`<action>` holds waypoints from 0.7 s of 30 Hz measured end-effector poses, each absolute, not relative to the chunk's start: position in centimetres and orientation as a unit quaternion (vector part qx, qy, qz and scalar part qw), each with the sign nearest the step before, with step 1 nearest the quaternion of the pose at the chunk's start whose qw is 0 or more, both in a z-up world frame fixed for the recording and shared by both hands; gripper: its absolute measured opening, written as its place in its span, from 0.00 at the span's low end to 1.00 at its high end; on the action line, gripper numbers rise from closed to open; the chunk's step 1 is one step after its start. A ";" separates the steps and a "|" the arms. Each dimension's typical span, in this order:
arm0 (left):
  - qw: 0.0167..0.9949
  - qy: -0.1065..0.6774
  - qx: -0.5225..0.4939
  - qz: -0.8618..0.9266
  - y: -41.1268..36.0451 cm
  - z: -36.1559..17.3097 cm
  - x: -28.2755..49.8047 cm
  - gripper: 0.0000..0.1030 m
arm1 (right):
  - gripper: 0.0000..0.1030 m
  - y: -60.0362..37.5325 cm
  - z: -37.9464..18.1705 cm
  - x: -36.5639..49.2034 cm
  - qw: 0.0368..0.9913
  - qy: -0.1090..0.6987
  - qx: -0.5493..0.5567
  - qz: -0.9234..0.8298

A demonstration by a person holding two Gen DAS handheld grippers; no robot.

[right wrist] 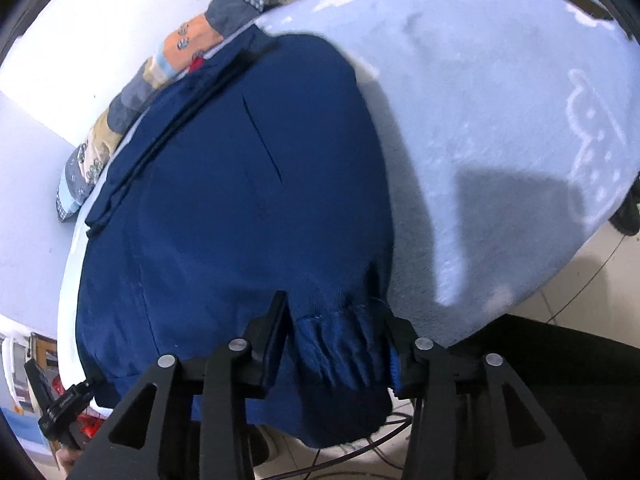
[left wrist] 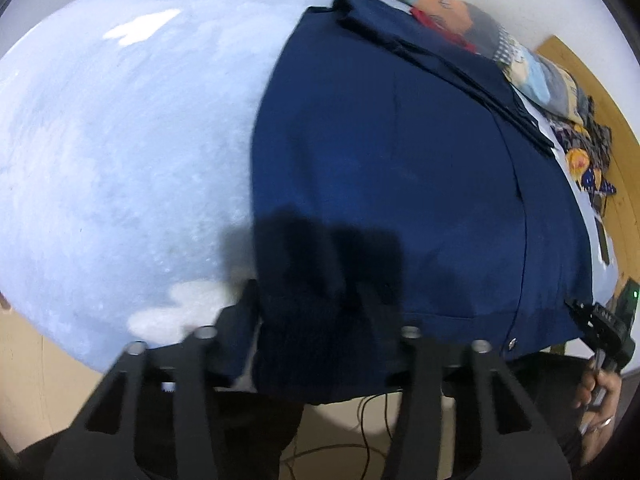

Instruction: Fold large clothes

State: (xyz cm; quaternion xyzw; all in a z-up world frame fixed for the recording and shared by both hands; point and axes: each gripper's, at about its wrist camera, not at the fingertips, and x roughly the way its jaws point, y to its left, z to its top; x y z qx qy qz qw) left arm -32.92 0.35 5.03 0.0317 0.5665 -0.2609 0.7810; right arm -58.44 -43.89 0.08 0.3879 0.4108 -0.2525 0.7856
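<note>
A large navy blue jacket (left wrist: 392, 184) lies spread on a pale blue bed cover (left wrist: 120, 152); it also shows in the right wrist view (right wrist: 224, 208). Its hem hangs over the near edge of the bed. My left gripper (left wrist: 308, 320) stands at the jacket's near corner, with the dark ribbed hem between its fingers. My right gripper (right wrist: 336, 332) stands at the other near corner, with gathered shiny blue fabric between its fingers. Each gripper also shows at the edge of the other view: the right one (left wrist: 600, 328), the left one (right wrist: 60, 400).
The bed cover (right wrist: 500, 140) stretches out beside the jacket. A patchwork quilt (left wrist: 500, 40) lies along the far edge of the bed by a white wall; it also shows in the right wrist view (right wrist: 168, 64). Cables lie on the tiled floor (right wrist: 592, 280) below.
</note>
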 end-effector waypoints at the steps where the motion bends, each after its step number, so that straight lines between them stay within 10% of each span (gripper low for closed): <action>1: 0.782 0.565 0.037 -0.260 0.2 4.9 -33.0 0.40 | 0.39 -44.0 -0.2 -58.4 0.785 0.412 0.391 -0.249; 4: 0.789 0.555 0.036 -0.262 0.0 5.3 -32.8 0.39 | 0.20 -43.3 0.9 -58.3 0.808 0.394 0.377 -0.226; 9: 0.792 0.548 0.043 -0.265 0.0 4.8 -32.6 0.41 | 0.21 -42.6 2.0 -58.2 0.827 0.380 0.349 -0.222; 14: 0.778 0.552 0.086 -0.288 -2.4 4.2 -33.3 0.94 | 0.30 -43.6 0.4 -57.9 0.805 0.405 0.367 -0.232; 21: 0.790 0.535 0.139 -0.265 -3.9 3.7 -34.2 1.00 | 0.31 -43.0 0.2 -57.5 0.809 0.409 0.347 -0.240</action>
